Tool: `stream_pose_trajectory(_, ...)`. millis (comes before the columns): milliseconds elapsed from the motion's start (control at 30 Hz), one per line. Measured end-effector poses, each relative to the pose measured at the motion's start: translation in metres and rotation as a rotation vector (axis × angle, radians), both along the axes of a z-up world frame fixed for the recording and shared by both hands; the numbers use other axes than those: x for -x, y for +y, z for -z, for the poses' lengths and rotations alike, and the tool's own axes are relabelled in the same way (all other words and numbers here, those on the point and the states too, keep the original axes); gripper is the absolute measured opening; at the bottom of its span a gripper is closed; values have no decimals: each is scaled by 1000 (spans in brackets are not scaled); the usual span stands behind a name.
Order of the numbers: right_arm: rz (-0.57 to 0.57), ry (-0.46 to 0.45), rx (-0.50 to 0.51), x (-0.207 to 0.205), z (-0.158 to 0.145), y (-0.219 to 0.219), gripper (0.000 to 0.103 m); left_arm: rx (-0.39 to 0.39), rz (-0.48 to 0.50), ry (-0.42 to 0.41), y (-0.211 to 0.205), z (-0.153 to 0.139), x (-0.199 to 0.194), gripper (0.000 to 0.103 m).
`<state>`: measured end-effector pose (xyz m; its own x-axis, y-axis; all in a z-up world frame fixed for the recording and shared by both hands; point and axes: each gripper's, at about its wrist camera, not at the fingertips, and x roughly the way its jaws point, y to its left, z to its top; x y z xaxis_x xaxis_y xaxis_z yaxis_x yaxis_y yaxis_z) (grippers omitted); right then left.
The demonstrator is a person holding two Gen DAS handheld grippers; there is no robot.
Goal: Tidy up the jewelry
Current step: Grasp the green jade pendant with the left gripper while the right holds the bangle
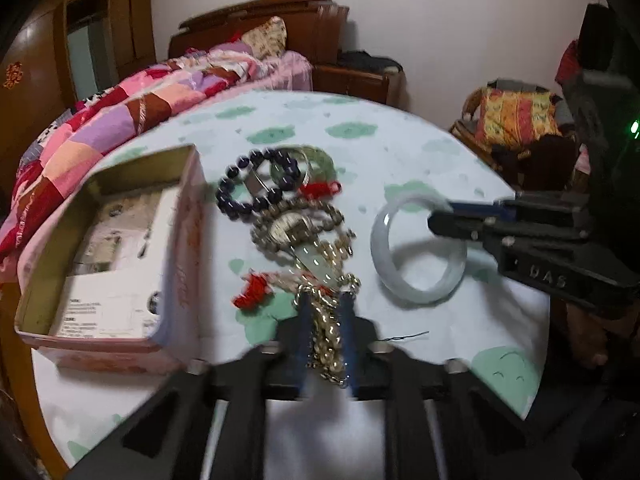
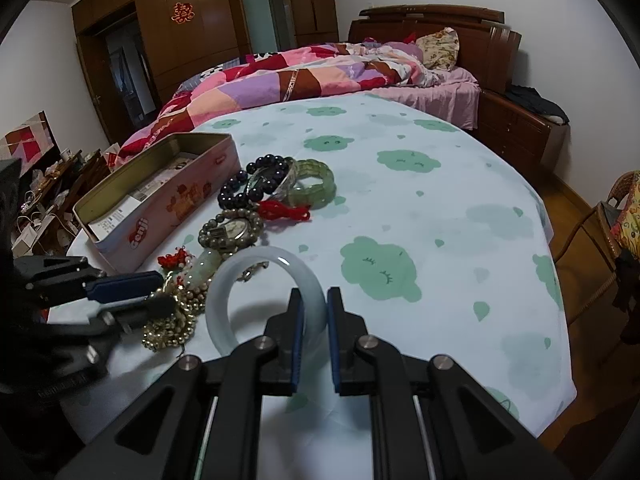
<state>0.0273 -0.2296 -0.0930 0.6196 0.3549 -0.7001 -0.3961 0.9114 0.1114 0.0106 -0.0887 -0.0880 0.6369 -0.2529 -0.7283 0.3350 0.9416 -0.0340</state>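
Showing "Genji" in white letters on the pink tin (image 2: 160,204) — lying left of the right tongs, beyond the left ones. Hanging far off on the brown wardrobe (image 2: 168,32): a red double-happiness sign (image 2: 183,13). Staying unreadable — small print on the card (image 1: 116,280) inside the tin.

Dim indoor light, left view motion-blurred, fisheye bending, dark vignetted corners
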Motion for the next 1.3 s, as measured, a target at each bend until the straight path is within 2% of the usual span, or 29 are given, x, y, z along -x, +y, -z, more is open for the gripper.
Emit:
stream_pose_trajectory(200, -1, 0, 1, 0, 0, -1, 13, 31, 14, -50, 2, -12, 7, 0)
stream_pose_trajectory(400, 0, 0, -1, 0, 0, -1, 13, 56, 3, -59, 10, -18, 8, 0)
stream_pose_trajectory(567, 1, 2, -3, 0, 0, -1, 13, -34, -14, -6, 1, -5, 1, 2)
stream_pose_trajectory(633, 2, 2, -4, 0, 0, 0, 13, -20, 3, 14, 0, -1, -1, 2)
stream_pose_trajectory(767, 2, 2, -4, 0, 1, 0, 13, -16, -21, 45, 4, 4, -7, 2)
stream_pose_trajectory(800, 2, 1, -3, 0, 1, -1, 13, -18, -28, 48, 4, 4, -8, 5)
stream_pose_trajectory(867, 2, 3, -6, 0, 1, 0, 13, -22, -40, 44, 4, 2, -8, 26)
stream_pose_trajectory(900, 2, 3, -6, 0, 1, -1, 13, -17, -48, 30, 5, -1, -7, 49)
stream_pose_trajectory(933, 2, 4, -8, -1, 1, 0, 13, -8, -52, 6, 6, -5, -5, 62)
stream_pose_trajectory(1033, 4, 3, -9, -1, 1, 0, 13, 24, -32, -14, 5, -11, -7, 62)
stream_pose_trajectory(1100, 5, 2, -10, -1, 1, -1, 13, -4, -40, 7, 2, -8, -16, 61)
stream_pose_trajectory(1167, 9, 0, -13, -2, 1, -1, 13, -19, -31, 24, -2, -5, -23, 48)
stream_pose_trajectory(1200, 11, 0, -14, -2, 1, -1, 14, -25, -20, 36, -5, -3, -27, 35)
stream_pose_trajectory(1233, 14, 1, -16, -3, 2, -4, 14, -33, -11, 49, -8, -1, -29, 29)
stream_pose_trajectory(1300, 16, 1, -20, -4, 2, -5, 14, -52, 5, 64, -14, 4, -31, 29)
